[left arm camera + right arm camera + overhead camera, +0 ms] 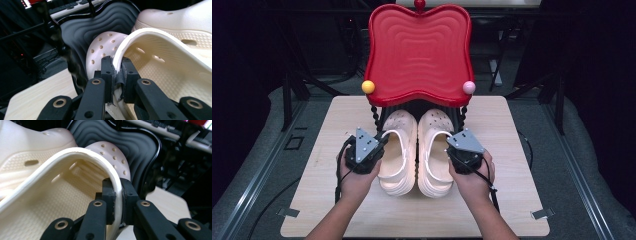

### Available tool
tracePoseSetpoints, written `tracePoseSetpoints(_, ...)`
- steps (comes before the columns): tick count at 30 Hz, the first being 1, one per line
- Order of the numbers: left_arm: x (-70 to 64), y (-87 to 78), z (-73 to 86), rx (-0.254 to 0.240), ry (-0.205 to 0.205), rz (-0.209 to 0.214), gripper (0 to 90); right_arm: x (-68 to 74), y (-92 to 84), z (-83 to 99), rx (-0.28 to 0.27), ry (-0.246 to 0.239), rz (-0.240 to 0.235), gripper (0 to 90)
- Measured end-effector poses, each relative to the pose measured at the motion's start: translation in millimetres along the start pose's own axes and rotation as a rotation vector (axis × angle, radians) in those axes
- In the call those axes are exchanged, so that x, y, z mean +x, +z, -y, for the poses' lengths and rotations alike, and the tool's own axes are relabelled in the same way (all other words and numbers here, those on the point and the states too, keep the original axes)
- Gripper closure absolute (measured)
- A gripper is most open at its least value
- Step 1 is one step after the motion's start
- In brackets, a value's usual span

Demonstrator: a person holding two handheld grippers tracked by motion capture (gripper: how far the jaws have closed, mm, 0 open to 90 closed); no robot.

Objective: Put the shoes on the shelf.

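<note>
Side by side on the pale wooden table (pixel 504 125) sit two cream clogs, toes pointing away from the person and tucked under a red tray-like shelf (pixel 419 52) with a wavy ribbed surface. In the high view the left clog (pixel 398 150) and the right clog (pixel 435 150) touch or nearly touch along their inner sides, near the middle of the tabletop. The left gripper (pixel 115 72) is clamped on the outer rim of the left clog's opening, its two black jaws pressed to either side of the thin cream edge; the left gripper view shows the perforated toe cap just beyond the jaws and the other clog farther off at upper right. The right gripper (pixel 117 195) likewise pinches the outer rim of the right clog, jaws closed on the curved wall, with the textured footbed spreading to the left in the right gripper view. Each gripper is held in a hand, the left hand (pixel 354 182) and right hand (pixel 474 180) coming in from the near edge. The shelf stands on dark beaded legs, carrying a yellow ball (pixel 368 86) at its left corner and a pink ball (pixel 469 87) at its right. Grey floor surrounds the table.
</note>
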State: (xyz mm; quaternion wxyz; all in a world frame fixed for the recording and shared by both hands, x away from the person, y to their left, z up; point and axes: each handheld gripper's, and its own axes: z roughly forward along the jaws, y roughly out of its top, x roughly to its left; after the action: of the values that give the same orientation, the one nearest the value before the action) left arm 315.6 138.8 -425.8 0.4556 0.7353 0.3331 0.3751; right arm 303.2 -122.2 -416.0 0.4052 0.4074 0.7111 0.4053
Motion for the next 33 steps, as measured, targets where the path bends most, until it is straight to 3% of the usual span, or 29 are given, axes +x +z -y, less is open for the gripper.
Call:
tracePoseSetpoints(7, 4.6, 27.0, 0.9, 0.004, 0.036, -0.010, 82.7, -2.7, 29.5, -5.0, -0.003, -0.033, 0.053, 83.6)
tracePoseSetpoints(9, 3.2, 30.4, 5.4, -0.003, 0.017, 0.016, 81.9, -2.2, 34.7, -2.1, 0.014, -0.032, 0.045, 83.5)
tracePoseSetpoints(12, -5.5, 32.9, 11.0, 0.009, 0.029, 0.039, 78.9, 1.0, 40.5, 6.9, 0.020, -0.028, 0.035, 81.5)
tracePoseSetpoints(14, -11.4, 32.2, 14.3, -0.004, 0.036, 0.019, 77.9, 4.3, 41.2, 10.1, 0.030, -0.030, 0.017, 80.4)
tracePoseSetpoints(16, -10.1, 31.4, 14.4, -0.004, -0.009, 0.015, 77.8, 7.7, 40.7, 13.4, 0.024, -0.041, 0.031, 79.3)
tracePoseSetpoints(20, -6.4, 27.9, 16.5, 0.004, -0.079, 0.013, 74.0, 6.8, 39.8, 15.6, 0.017, -0.012, 0.004, 75.2)
tracePoseSetpoints(25, 0.8, 30.5, 19.4, 0.066, -0.208, 0.045, 60.2, 3.8, 39.9, 15.0, 0.011, 0.036, -0.037, 67.5)
tracePoseSetpoints(28, 0.0, 32.2, 21.4, 0.076, -0.219, 0.040, 56.5, 3.9, 40.0, 16.6, 0.015, 0.063, -0.064, 61.5)
tracePoseSetpoints(33, -3.2, 29.8, 26.0, 0.075, -0.245, 0.049, 51.3, 6.6, 39.3, 18.4, 0.014, 0.067, -0.068, 57.1)
